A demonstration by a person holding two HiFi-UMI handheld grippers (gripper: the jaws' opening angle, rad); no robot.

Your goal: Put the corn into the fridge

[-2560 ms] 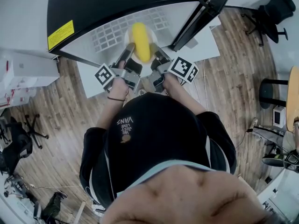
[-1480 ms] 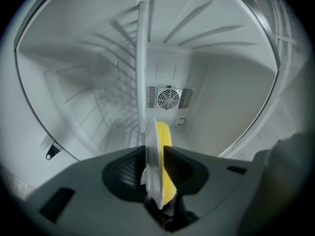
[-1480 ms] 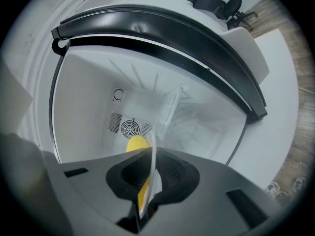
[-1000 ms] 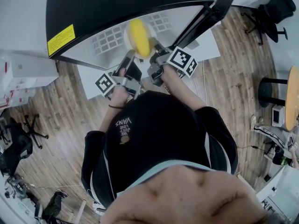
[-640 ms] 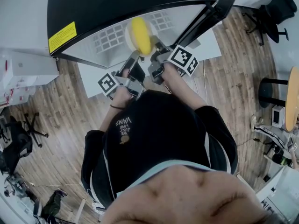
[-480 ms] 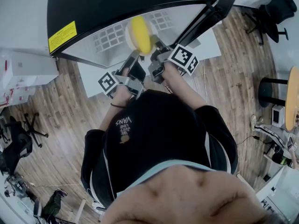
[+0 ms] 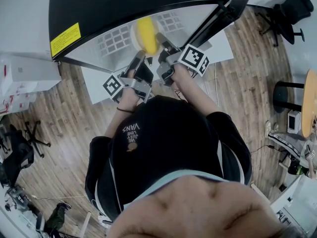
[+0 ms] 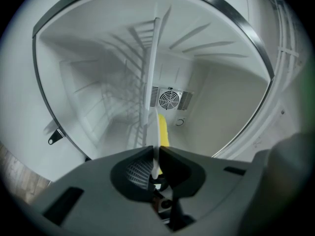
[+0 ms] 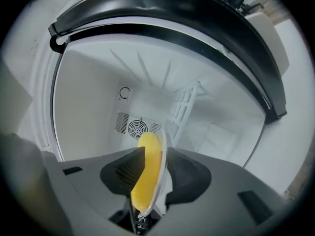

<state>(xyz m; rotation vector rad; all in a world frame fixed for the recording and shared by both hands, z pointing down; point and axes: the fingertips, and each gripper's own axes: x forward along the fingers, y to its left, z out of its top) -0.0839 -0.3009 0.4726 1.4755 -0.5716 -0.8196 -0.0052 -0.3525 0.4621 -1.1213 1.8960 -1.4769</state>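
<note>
A yellow corn cob point(image 7: 146, 32) lies on a white plate point(image 7: 134, 37) inside the open fridge point(image 7: 114, 38). My left gripper point(image 7: 137, 62) is shut on the plate's near rim. In the left gripper view the plate point(image 8: 155, 77) shows edge-on, with the corn point(image 8: 163, 130) behind it and the left gripper point(image 8: 156, 157) clamped on the rim. My right gripper point(image 7: 163, 44) is at the plate's right side. Its jaws have just been opening. In the right gripper view the corn point(image 9: 146, 173) and the plate rim point(image 9: 163, 151) stand between the parted jaws of the right gripper point(image 9: 150, 181).
The fridge has a black top with a yellow sticker point(image 7: 64, 37), white walls, a wire shelf point(image 8: 129, 97) and a fan grille point(image 9: 137, 127) at the back. Its door point(image 7: 224, 11) stands open to the right. The fridge sits on a white base on a wooden floor point(image 7: 59, 133).
The plate with the corn has shifted slightly deeper into the fridge. The right gripper's jaws have spread apart from the plate rim. The left gripper still clamps the rim.
</note>
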